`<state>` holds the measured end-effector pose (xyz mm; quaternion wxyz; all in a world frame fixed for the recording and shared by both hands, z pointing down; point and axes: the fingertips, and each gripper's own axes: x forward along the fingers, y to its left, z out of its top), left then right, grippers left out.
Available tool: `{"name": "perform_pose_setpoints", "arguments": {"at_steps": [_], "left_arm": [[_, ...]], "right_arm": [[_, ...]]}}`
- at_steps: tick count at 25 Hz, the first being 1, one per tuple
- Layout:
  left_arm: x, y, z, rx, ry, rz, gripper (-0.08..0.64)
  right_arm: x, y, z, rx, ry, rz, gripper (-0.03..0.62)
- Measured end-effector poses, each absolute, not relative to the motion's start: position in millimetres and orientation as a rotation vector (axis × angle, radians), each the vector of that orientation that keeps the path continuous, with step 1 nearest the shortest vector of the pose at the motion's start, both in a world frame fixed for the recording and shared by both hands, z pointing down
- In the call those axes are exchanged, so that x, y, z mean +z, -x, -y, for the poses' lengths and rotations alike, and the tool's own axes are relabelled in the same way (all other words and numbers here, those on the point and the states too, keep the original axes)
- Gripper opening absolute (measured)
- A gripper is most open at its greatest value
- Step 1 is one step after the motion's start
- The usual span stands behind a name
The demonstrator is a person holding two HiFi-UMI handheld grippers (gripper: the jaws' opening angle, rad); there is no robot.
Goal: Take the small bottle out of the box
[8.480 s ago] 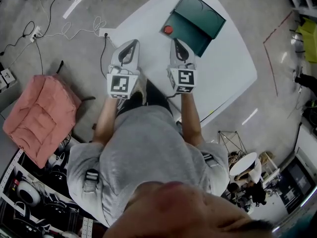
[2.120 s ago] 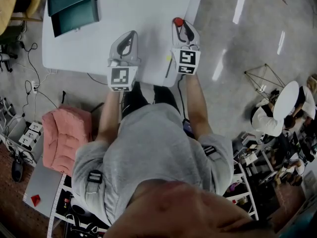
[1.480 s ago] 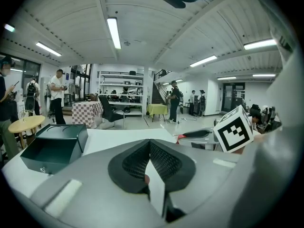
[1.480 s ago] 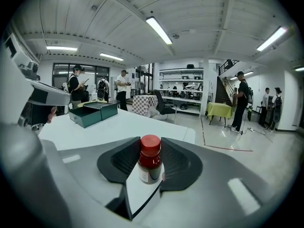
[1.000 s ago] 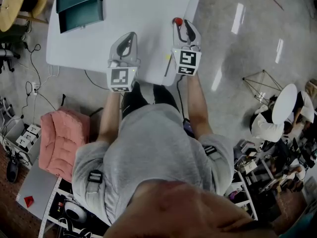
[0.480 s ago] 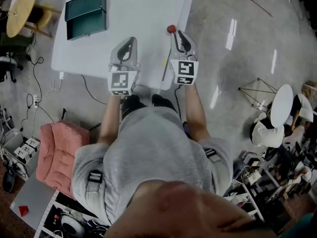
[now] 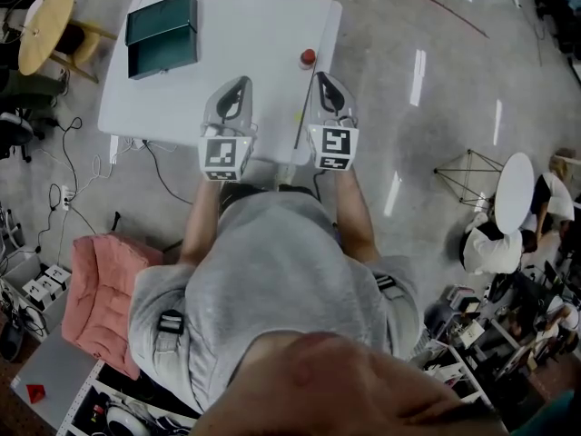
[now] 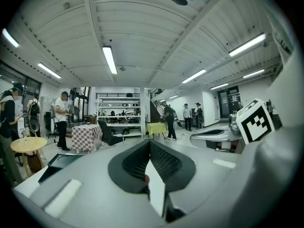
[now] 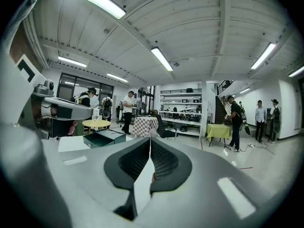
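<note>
White table (image 7: 245,25) below me, grey floor (image 7: 427,134) all round it. Green box (image 7: 161,33) sits at the table's far left corner, lid swung open, dark green inside. I cannot tell its contents from the head view. The right gripper view shows the same box left of centre, open on the tabletop.

Small bottle (image 7: 308,57), red cap, stands out on the tabletop close to the right edge, well apart from the box.

Both claws hang over the table's near edge, side by side. Left claw (image 7: 238,87): jaws pressed together, nothing between them. Right claw (image 7: 325,84): jaws have just been closing and meet, nothing between them. The bottle is just ahead of the right claw's tips, slightly to their left, not touching.

Open tabletop runs between box and bottle. Wide floor opens to the right of the table. Cables (image 7: 136,153) trail off its left side. Round wooden table (image 7: 45,27) stands beyond the far left corner.
</note>
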<state>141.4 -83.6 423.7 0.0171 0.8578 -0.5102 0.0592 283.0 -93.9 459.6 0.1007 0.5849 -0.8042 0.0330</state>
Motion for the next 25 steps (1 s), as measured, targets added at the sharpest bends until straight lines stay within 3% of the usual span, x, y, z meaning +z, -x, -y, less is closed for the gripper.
{"name": "perform_pose_setpoints", "arguments": {"at_steps": [25], "left_arm": [[427.3,-122.0,52.1,0.173,-2.65,1.614,0.011]], "right_arm": [[453.4,-286.7,48.6,0.062,-1.749,2.359,0.003]]}}
